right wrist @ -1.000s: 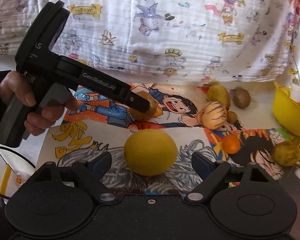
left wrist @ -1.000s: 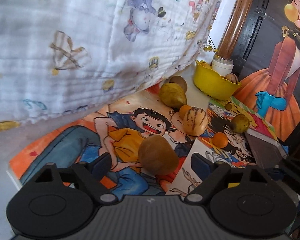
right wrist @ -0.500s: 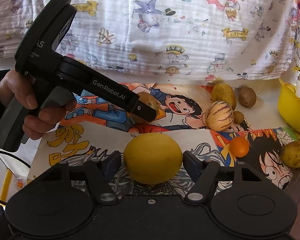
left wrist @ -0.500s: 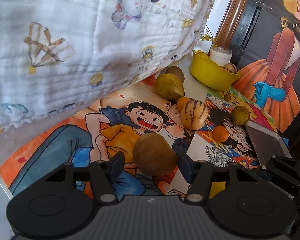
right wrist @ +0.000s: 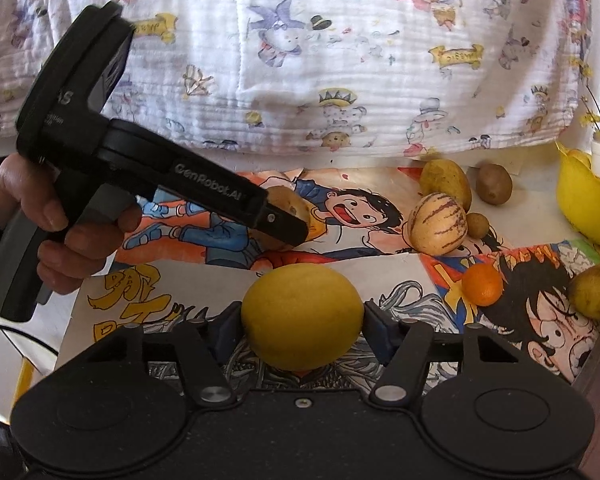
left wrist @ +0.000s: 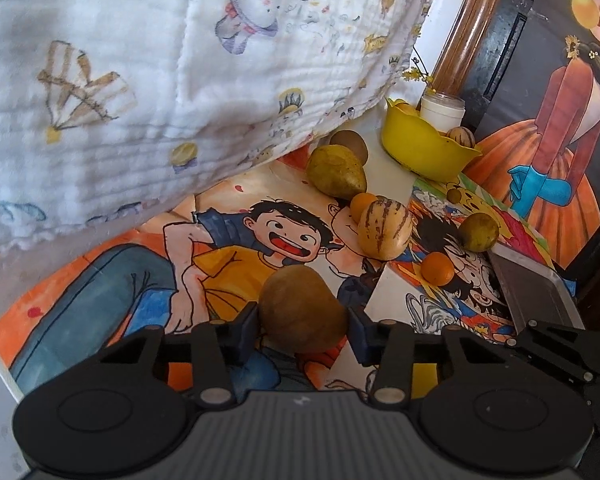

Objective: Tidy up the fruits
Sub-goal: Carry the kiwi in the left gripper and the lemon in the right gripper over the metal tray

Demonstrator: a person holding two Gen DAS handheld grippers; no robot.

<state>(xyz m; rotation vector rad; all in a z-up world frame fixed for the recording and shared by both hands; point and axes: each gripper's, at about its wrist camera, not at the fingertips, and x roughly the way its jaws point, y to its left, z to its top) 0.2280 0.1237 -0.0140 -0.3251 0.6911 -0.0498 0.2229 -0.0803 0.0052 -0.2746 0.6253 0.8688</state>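
Both grippers have just closed from wide open: the left gripper (left wrist: 303,326) now pinches a brown fruit (left wrist: 302,309) and the right gripper (right wrist: 302,326) a yellow fruit (right wrist: 302,316), both low over the cartoon mat (left wrist: 148,272), seemingly ready to lift toward the yellow bowl (left wrist: 424,156).

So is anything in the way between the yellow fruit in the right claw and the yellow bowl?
Yes. The yellow fruit sits in the right claw. Toward the yellow bowl lie a small orange and a greenish fruit on the mat, so lifting over them looks safest.
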